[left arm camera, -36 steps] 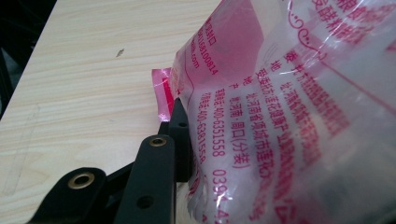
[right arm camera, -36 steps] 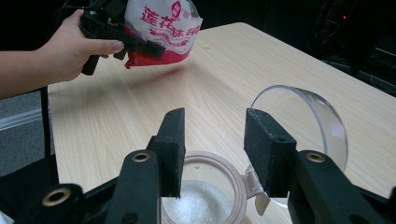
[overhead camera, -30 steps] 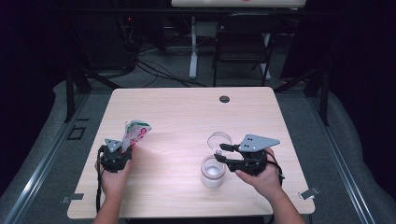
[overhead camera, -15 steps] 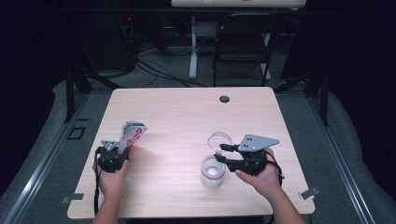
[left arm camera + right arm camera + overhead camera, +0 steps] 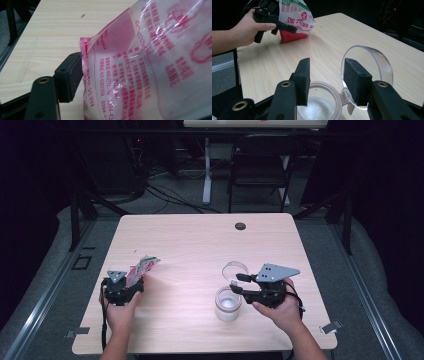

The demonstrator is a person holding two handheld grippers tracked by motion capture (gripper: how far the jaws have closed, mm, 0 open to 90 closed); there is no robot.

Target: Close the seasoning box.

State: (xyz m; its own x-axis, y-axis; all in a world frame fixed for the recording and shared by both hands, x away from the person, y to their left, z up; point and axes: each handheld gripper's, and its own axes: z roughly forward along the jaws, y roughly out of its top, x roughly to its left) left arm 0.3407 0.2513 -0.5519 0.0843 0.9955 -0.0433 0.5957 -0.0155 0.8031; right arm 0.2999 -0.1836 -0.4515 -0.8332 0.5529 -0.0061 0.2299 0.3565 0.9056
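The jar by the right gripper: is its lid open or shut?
Open. The jar has its clear hinged lid swung up beside the mouth, and white granules show inside through the uncovered rim.

Black fingers [image 5: 303, 75], brass-ringed screw holes

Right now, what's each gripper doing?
Left gripper: jaws just opened, pink bag between them, unpressed.
Right gripper: open above the jar, holding nothing.

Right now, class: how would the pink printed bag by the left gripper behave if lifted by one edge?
The bag is thin crinkled film, so it would probably flop and sag. Its glossy surface may slip between the left gripper pads. It looks mostly slack, so likely light.
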